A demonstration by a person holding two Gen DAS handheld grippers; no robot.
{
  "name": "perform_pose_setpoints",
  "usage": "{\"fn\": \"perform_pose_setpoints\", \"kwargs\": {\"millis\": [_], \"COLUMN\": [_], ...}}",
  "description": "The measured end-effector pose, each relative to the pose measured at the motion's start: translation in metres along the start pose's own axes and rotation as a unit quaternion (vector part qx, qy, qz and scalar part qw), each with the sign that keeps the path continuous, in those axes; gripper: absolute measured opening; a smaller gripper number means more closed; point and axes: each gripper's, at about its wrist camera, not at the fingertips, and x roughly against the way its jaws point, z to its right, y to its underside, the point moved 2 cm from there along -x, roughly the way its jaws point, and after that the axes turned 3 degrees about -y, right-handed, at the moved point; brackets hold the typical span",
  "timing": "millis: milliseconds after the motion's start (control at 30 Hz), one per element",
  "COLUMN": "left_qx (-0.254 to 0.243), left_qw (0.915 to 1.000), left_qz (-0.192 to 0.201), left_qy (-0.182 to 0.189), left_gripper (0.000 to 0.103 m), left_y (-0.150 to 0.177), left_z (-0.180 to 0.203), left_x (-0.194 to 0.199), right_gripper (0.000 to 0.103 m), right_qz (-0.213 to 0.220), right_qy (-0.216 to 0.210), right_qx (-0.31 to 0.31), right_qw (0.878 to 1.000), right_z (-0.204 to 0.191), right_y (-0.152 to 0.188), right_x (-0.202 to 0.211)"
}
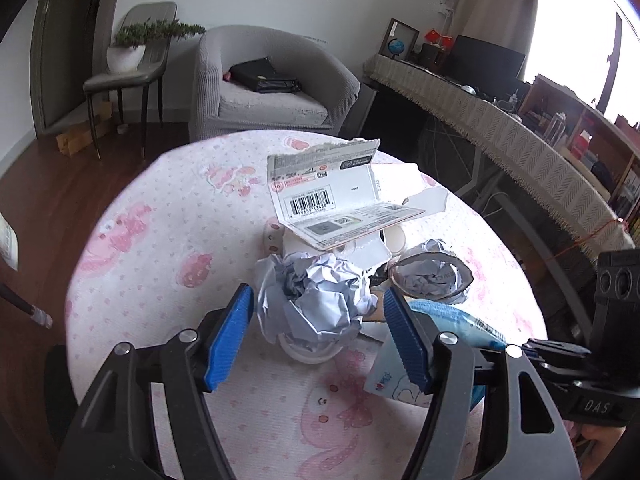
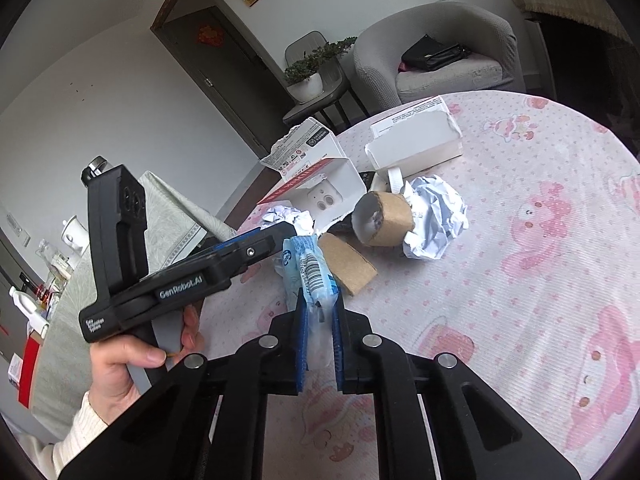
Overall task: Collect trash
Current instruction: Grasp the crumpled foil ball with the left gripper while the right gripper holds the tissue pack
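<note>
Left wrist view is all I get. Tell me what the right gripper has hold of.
Observer: The right gripper is shut on the blue wrapper, pads pressing its lower end.
Operator: Report what lies just behind that wrapper.
Observer: A flat brown cardboard piece, lying on the tablecloth.
Operator: Describe what holds the left gripper.
Observer: A hand in a cream sleeve grips its handle.
</note>
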Motion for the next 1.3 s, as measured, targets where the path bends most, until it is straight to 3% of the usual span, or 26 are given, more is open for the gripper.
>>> {"fn": "perform_pose_setpoints", "kwargs": {"millis": [100,367,667,1000,1300], "left_qx": [0.006,-0.017,-0.03,-0.028,-0.007], "left_qw": [1.0,0.9998,0.9983,0.9956,0.9929], "left_qz": [0.004,0.011,0.049,0.078,0.072], "left_qy": [0.007,-0.007,0.006,-0.044,-0.094], "left_gripper": [0.069,0.05,0.047,0.046,0.045], "left_y": [-0.001,0.003,0.003,0.005,0.018], "left_z": [0.0,0.002,0.002,-0.034,-0.091], "left_x": [0.002,0.009,0.045,0.074,0.093], "right_gripper": [0.011,0.011,0.011,0.011,0.011], "right_qz": [0.001,-0.005,0.0,0.009,0.0], "right_qy": [0.006,0.033,0.029,-0.001,-0.03], "right_qx": [0.007,0.03,0.049,0.063,0.076], "right_qw": [1.0,0.999,0.998,0.998,0.997], "right_z": [0.0,-0.009,-0.026,-0.05,-0.079], "right_y": [0.0,-0.002,-0.006,-0.013,-0.017], "right_x": [0.007,0.008,0.003,-0.015,-0.053]}}
